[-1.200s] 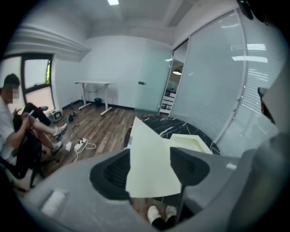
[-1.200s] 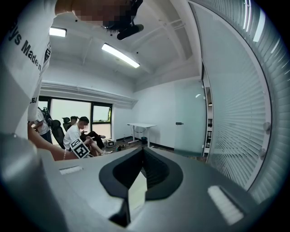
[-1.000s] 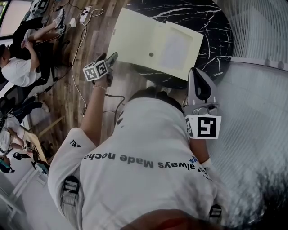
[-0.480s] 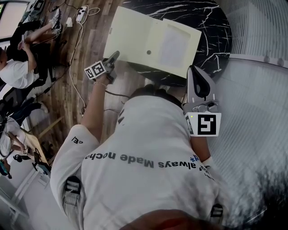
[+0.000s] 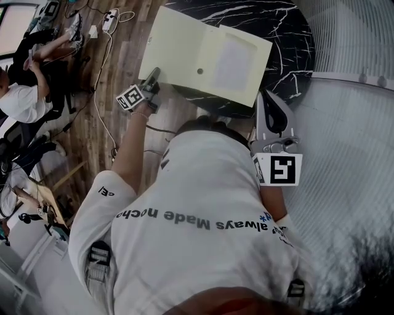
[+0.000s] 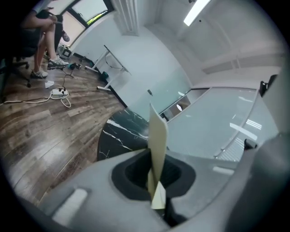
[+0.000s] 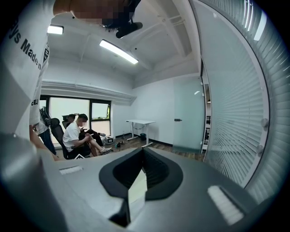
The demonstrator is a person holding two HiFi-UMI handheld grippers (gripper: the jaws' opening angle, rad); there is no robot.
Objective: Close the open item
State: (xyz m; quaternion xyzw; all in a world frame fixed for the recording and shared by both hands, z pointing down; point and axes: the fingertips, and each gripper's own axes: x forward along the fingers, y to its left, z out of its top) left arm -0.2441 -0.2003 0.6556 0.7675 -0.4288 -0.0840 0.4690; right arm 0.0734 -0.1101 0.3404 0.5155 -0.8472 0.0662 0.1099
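An open pale yellow folder (image 5: 203, 55) lies on the round black marble table (image 5: 289, 43), its left flap hanging past the table's edge. My left gripper (image 5: 152, 77) is shut on that flap's near-left corner. In the left gripper view the flap (image 6: 158, 140) stands edge-on, pinched between the jaws, with the table (image 6: 120, 131) behind it. My right gripper (image 5: 271, 101) is held near my chest beside the table's near edge, pointing up the view. Its jaws meet and hold nothing (image 7: 142, 154).
My own white T-shirt (image 5: 203, 221) fills the lower head view. Wooden floor (image 5: 117, 104) at the left carries cables and a power strip (image 5: 111, 18). A seated person (image 5: 21, 101) is at the far left. White blinds (image 5: 357, 37) run along the right.
My left gripper has moved up to the folder's left flap and its jaws have shut on the corner. The right gripper has stayed where it was.
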